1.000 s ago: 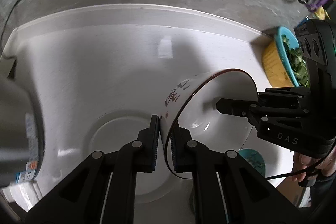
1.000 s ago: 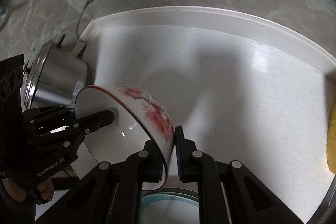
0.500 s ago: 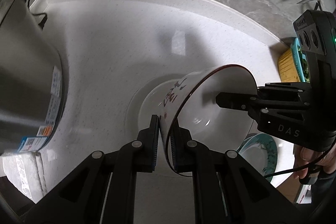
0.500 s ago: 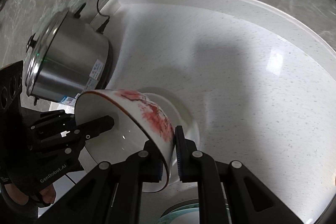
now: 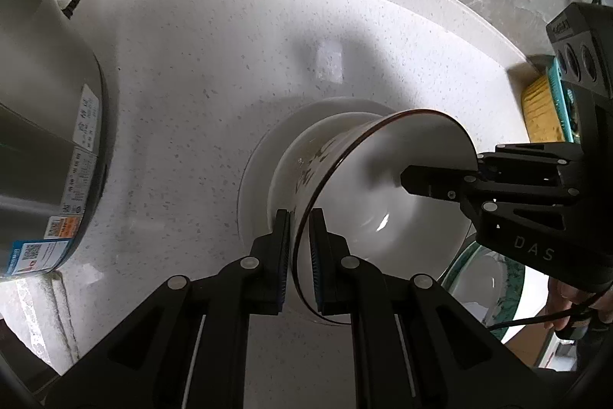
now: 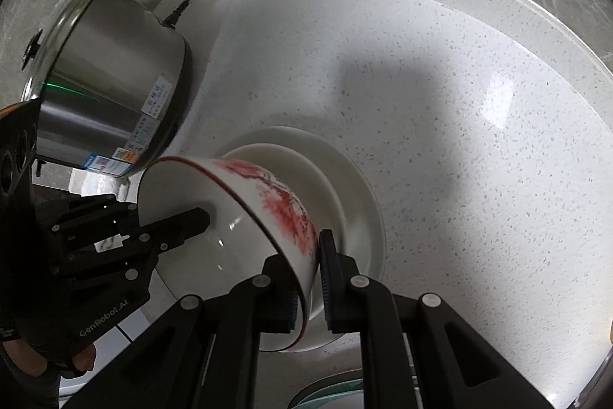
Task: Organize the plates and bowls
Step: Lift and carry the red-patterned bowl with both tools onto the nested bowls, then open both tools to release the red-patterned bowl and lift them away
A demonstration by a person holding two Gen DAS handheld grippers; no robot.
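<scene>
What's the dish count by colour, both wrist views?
red-patterned bowl: 1
plain white plate: 1
teal-rimmed plate: 1
Total: 3

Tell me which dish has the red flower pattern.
The bowl that both grippers hold by its rim. Red blossoms cover its outer wall; the plate beneath it is plain white, and the dish nearby is green-rimmed.

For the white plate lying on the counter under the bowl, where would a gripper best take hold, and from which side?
By its rim, on the edge toward the grippers. The white plate lies flat on the speckled counter, so only its thin raised edge offers a pinch. The steel pot stands close on its left, and the red-patterned bowl, held by both grippers, hangs above it, so probably only once that is moved.
</scene>
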